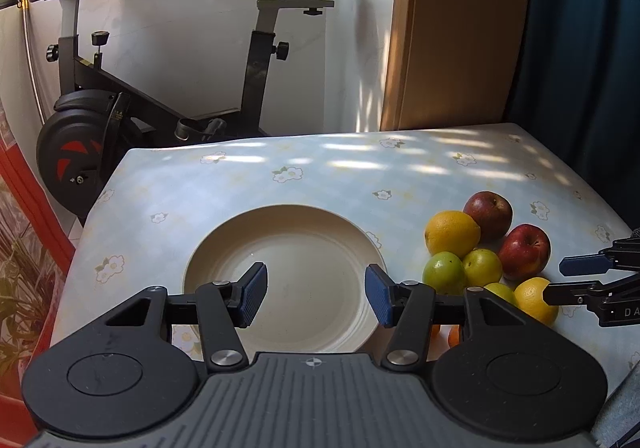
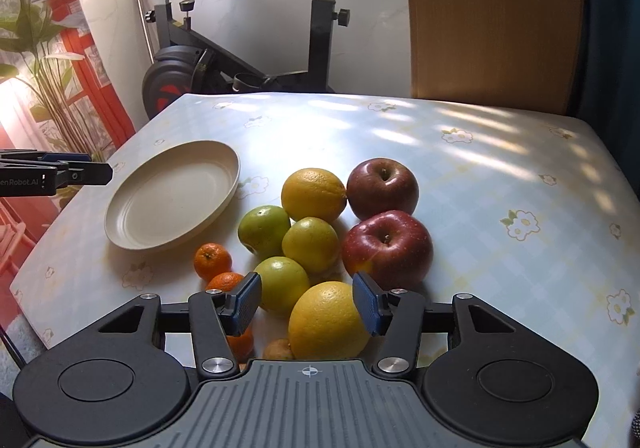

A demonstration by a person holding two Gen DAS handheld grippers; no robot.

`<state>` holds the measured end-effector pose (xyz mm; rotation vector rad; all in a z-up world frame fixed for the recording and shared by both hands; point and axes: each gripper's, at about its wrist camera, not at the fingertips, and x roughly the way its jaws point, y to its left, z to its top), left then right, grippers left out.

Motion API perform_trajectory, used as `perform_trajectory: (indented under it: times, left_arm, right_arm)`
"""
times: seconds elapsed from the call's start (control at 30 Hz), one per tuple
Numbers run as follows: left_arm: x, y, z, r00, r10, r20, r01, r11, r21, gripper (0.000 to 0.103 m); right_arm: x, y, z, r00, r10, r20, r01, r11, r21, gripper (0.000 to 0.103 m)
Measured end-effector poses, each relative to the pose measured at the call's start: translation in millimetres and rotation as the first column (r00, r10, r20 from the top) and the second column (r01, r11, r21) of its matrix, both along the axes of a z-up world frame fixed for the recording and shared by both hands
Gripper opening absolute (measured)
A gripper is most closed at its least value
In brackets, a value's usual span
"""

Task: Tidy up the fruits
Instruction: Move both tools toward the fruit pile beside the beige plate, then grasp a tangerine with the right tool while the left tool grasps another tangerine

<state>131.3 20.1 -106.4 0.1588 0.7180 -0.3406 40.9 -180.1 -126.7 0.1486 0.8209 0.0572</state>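
So this looks like the very start of the sort: the plate [image 1: 280, 248] has nothing on it, and every fruit sits loose on the surface [image 2: 500, 176] in one clump.

The right tongs [image 2: 307, 304] are the busy ones. They're spread partway and nosing down at the nearest orange [image 2: 326, 322], which sits between the two blue pads. The right-hand pad [image 2: 370, 304] looks like it's right up against the peel, while the left-hand pad [image 2: 246, 302] shows a clear gap. So I'd call it not gripped yet.

Just past those tips are three green fruits [image 2: 280, 284], then another orange [image 2: 313, 194] and two red apples [image 2: 387, 248] off to the right. Small mandarins [image 2: 213, 256] sit to the left of the tips.

The left tongs [image 1: 316, 294] are also spread with nothing in them, hovering tilted down over the near side of the plate, with the fruit pile off to their right.

My guess for the next move: close on that orange, lift it clear of the green one it's snug against, and carry it left to the plate. It's round and a bit off-centre in the tongs, so it could squirt out sideways.
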Motion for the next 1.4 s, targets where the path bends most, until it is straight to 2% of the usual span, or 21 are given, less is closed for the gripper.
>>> perform_trajectory:
  times: [0.3, 0.43, 0.67, 0.8, 0.97, 1.1, 1.2, 1.4]
  left_arm:
    - [-16, 8, -12, 1.0, 0.014, 0.007, -0.013, 0.998, -0.061, 0.057]
    - [-21, 11, -16, 1.0, 0.021, 0.008, -0.021, 0.999, -0.041, 0.057]
    - [-26, 23, -23, 0.999, 0.036, -0.008, -0.036, 0.998, -0.047, 0.057]
    - [-26, 30, -28, 0.998, 0.053, -0.038, -0.056, 0.996, -0.074, 0.057]
    - [-25, 29, -32, 0.996, 0.076, -0.041, -0.078, 0.995, -0.055, 0.057]
    - [-26, 27, -32, 0.997, 0.058, -0.053, -0.062, 0.996, -0.061, 0.057]
    - [-27, 24, -31, 0.998, 0.037, -0.048, -0.04, 0.998, -0.056, 0.057]
    - [-28, 17, -30, 0.999, -0.008, -0.054, 0.004, 0.998, -0.065, 0.057]
  right_arm:
    - [0, 45, 1, 0.987, 0.152, -0.049, -0.154, 0.987, -0.048, 0.048]
    - [2, 61, -5, 0.98, 0.184, -0.076, -0.189, 0.979, -0.07, 0.048]
    - [5, 82, -23, 0.965, 0.228, -0.128, -0.246, 0.958, -0.147, 0.043]
    - [7, 85, -31, 0.962, 0.231, -0.144, -0.253, 0.955, -0.155, 0.042]
    - [11, 83, -39, 0.962, 0.223, -0.158, -0.248, 0.955, -0.161, 0.042]
    - [12, 83, -42, 0.962, 0.219, -0.165, -0.247, 0.954, -0.172, 0.037]
    - [12, 80, -41, 0.96, 0.228, -0.161, -0.251, 0.958, -0.142, 0.035]
    - [6, 63, -18, 0.978, 0.198, -0.069, -0.203, 0.977, -0.063, 0.035]
